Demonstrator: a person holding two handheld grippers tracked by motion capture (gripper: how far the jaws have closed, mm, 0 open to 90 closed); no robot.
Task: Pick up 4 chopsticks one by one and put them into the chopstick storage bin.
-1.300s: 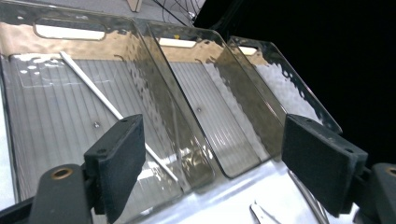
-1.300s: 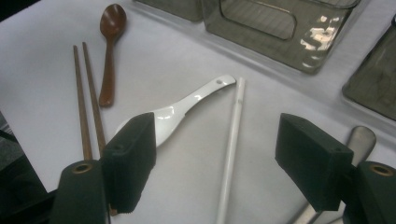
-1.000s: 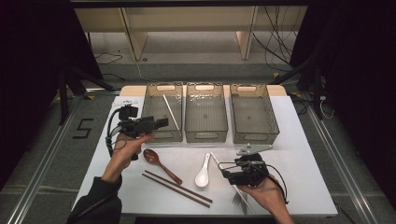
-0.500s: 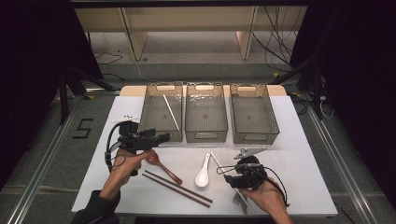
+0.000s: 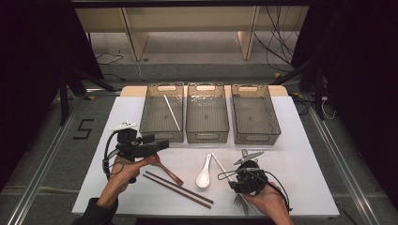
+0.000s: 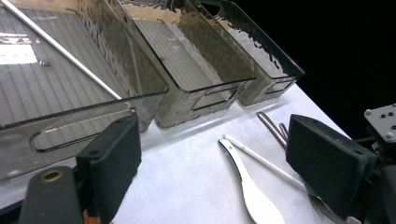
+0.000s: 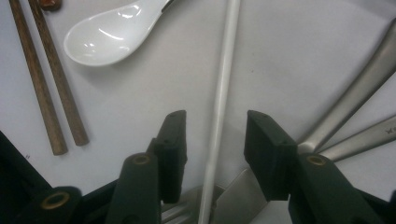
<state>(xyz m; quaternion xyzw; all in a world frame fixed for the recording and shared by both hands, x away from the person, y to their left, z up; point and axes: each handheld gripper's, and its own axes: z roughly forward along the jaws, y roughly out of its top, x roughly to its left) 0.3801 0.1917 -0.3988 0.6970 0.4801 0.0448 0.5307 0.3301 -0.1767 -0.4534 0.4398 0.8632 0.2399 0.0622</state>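
Note:
A white chopstick (image 7: pixel 219 107) lies on the table between the jaws of my right gripper (image 7: pixel 217 154). The jaws have just been closing around it, but gaps still show on both sides, so the pads do not press it. From above, the right gripper (image 5: pixel 230 177) sits low at the near right, over the near end of the white chopstick (image 5: pixel 218 164). A white spoon (image 7: pixel 112 37) lies just left of it. My left gripper (image 5: pixel 164 143) is open and empty, level above the table in front of the left bin (image 5: pixel 152 126). That bin holds a second white chopstick (image 5: pixel 171 112).
Three smoky plastic bins stand in a row: left, middle (image 5: pixel 207 129) and right (image 5: pixel 277 126). Two brown chopsticks (image 5: pixel 178 187) and a wooden spoon (image 5: pixel 165 169) lie at the near left. Metal cutlery (image 5: pixel 248 156) lies by the right hand, with a fork (image 5: pixel 240 202) near the front edge.
My left gripper has drawn back from the left bin toward the person and sunk lower over the wooden spoon. The right hand has stayed in place over the white chopstick.

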